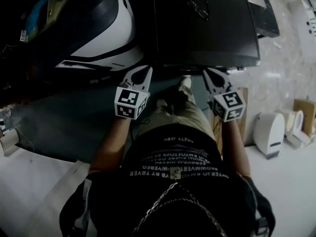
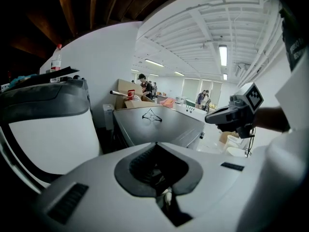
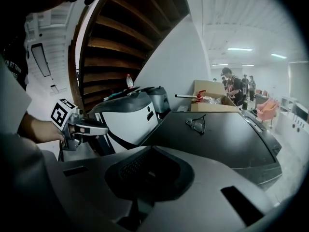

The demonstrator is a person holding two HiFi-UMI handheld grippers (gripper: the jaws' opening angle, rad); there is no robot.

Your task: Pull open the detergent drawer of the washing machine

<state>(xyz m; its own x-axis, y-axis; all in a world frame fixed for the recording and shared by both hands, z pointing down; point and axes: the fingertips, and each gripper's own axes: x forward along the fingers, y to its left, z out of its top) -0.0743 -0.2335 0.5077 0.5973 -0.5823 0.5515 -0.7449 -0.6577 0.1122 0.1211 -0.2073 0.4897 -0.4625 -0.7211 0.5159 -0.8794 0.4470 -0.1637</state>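
The washing machine (image 1: 205,23) stands ahead of me with a dark flat top; a pair of glasses (image 1: 198,8) lies on it. Its front face is hidden from the head view, and I cannot make out the detergent drawer in any view. My left gripper (image 1: 146,71) hangs shut and empty in front of the machine's near left corner. My right gripper (image 1: 208,73) is level with it, shut and empty, near the front edge further right. From the left gripper view the machine (image 2: 159,122) lies beyond my shut left gripper (image 2: 156,144), with the right gripper (image 2: 212,119) to the right.
A white and black appliance (image 1: 98,28) stands close on the machine's left. Small white devices (image 1: 269,132) and a cardboard box (image 1: 306,113) sit on the floor at the right. My leg and shoe (image 1: 183,85) are below the grippers. People stand far behind the machine (image 3: 231,83).
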